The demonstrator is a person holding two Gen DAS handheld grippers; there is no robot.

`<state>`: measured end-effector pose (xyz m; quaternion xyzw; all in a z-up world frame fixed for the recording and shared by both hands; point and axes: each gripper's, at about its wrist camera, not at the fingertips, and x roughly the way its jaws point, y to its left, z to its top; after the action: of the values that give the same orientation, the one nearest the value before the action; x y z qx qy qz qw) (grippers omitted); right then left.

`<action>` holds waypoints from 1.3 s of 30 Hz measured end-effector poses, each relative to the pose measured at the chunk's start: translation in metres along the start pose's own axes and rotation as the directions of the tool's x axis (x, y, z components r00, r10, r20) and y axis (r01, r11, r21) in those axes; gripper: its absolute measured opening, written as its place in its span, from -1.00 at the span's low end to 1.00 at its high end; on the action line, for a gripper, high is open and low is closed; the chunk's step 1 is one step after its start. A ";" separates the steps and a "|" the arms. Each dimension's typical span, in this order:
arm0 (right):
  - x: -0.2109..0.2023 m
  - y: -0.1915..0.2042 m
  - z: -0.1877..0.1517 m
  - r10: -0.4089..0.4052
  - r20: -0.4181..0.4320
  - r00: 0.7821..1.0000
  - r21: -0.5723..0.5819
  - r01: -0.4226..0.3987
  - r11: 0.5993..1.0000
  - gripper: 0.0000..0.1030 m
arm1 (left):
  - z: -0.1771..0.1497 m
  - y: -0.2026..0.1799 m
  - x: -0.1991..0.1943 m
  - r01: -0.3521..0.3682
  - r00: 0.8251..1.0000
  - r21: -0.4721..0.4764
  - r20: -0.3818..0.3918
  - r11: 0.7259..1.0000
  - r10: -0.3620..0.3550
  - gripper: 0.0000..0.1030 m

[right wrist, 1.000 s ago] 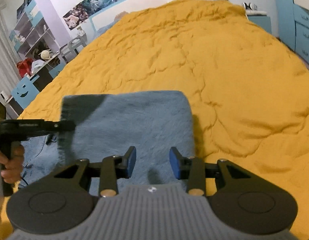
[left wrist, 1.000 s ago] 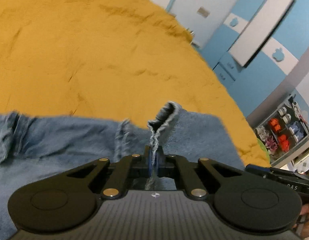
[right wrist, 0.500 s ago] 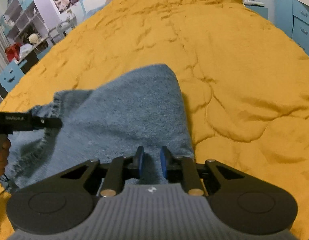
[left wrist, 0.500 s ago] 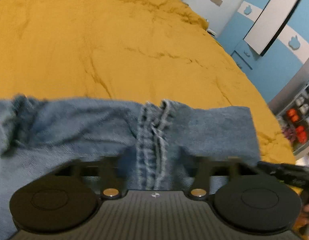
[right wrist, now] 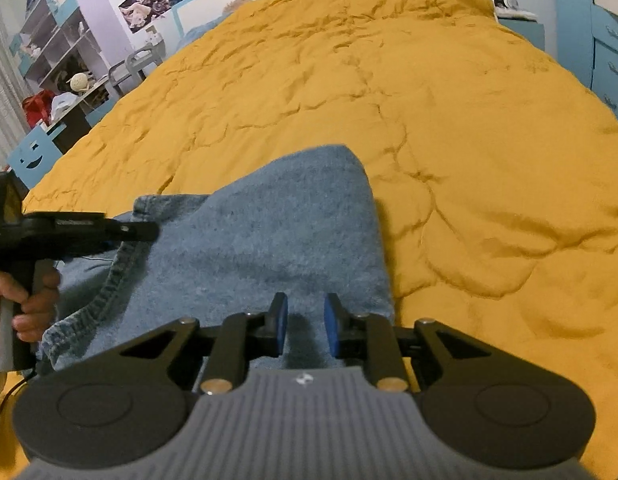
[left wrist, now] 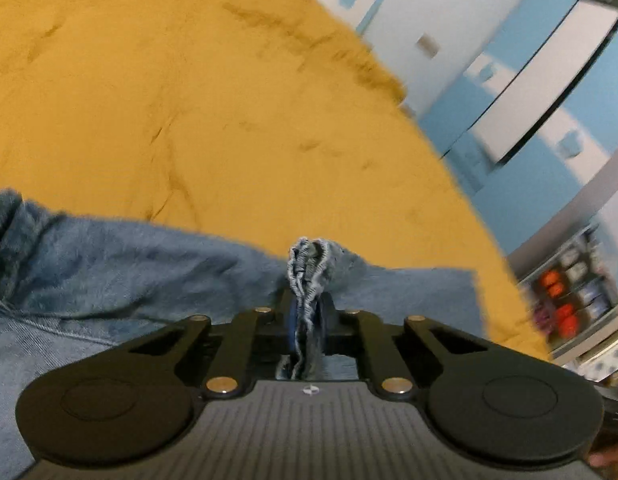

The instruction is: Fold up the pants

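Observation:
Blue denim pants [left wrist: 129, 264] lie on the yellow bedspread [left wrist: 189, 112]; they also show in the right wrist view [right wrist: 277, 232]. My left gripper [left wrist: 307, 312] is shut on a bunched hem of the pants and lifts it slightly. It shows from the side in the right wrist view [right wrist: 145, 230], pinching the pants' left edge. My right gripper [right wrist: 305, 328] is open a little, its blue pads either side of the denim just above the near fold, holding nothing.
The yellow bedspread [right wrist: 429, 100] stretches far ahead. Blue-and-white wardrobes [left wrist: 549, 80] and a shelf of small items [left wrist: 569, 304] stand to the right. A desk and shelves [right wrist: 49, 80] stand at the left of the bed.
My left gripper has lifted the pinched hem, so it stands bunched above the jaws again. My right gripper, nearly closed half a second ago, has opened a little.

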<state>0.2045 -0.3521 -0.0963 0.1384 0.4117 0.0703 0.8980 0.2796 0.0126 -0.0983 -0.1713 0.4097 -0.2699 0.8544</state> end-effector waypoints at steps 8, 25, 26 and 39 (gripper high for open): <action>0.012 0.019 0.058 -0.039 0.038 0.998 -0.177 0.046 0.983 -0.78 | 0.016 0.007 -0.002 -0.063 0.995 0.012 -0.080 0.998 0.063 -0.81; 0.110 -0.011 0.067 -0.145 -0.098 0.984 -0.106 0.135 0.985 -1.00 | 0.004 0.025 0.029 -0.135 0.979 -0.042 -0.162 0.990 0.126 -0.52; 0.101 -0.010 0.068 -0.142 -0.094 0.985 -0.101 0.133 0.986 -1.00 | 0.005 0.020 0.021 -0.134 0.978 -0.033 -0.163 0.990 0.127 -0.52; -0.057 0.032 -0.023 -0.101 0.016 0.995 -0.157 0.102 0.982 -0.91 | -0.053 -0.067 -0.079 -0.078 0.988 0.153 -0.118 0.985 0.097 -0.61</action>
<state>0.1494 -0.3313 -0.0602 0.0460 0.4077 0.0563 0.9102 0.1755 0.0033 -0.0482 -0.0721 0.4484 -0.2718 0.8485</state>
